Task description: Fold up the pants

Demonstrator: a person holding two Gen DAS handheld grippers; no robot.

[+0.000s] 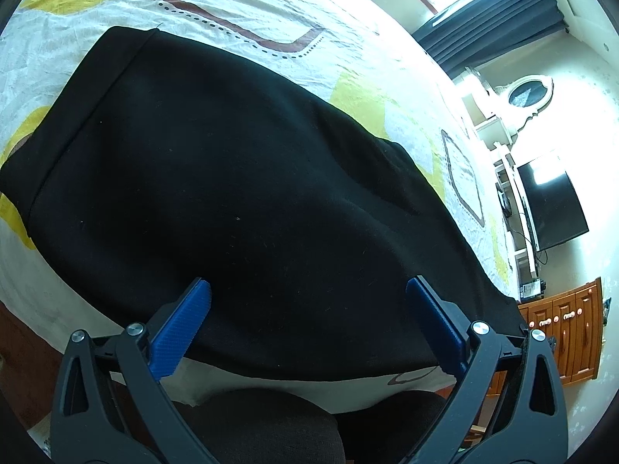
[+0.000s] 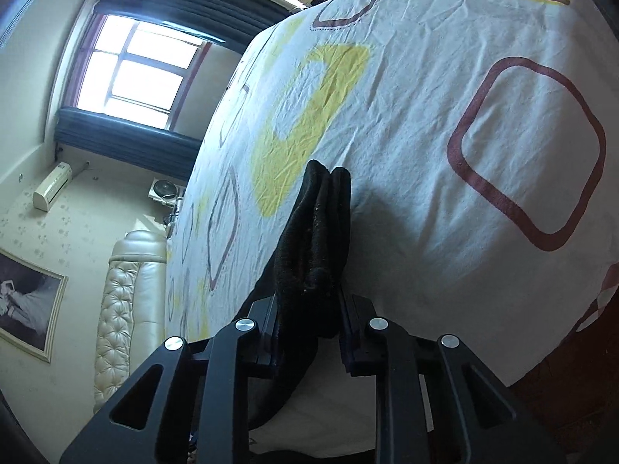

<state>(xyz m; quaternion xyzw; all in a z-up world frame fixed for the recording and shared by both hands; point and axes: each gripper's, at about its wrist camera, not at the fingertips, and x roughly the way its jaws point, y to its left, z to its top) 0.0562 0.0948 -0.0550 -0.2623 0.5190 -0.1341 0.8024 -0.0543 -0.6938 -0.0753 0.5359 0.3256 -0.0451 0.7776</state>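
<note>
With my right claw point(image 2: 307, 309) clamped on the black pants point(image 1: 247, 201) and my left claw point(image 1: 309, 321) wide, I'd carry the bunched hem toward twelve o'clock, low over the bed sheet point(image 2: 445, 116).

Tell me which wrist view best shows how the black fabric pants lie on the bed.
The left wrist view: the black fabric pants spread flat across the patterned bedsheet. The right wrist view shows only a bunched fold clamped in the right gripper.

left gripper point(image 1: 307, 290) (jaws spread wide) hovers over black pants point(image 1: 232, 193) on the bedsheet point(image 1: 240, 4).
</note>
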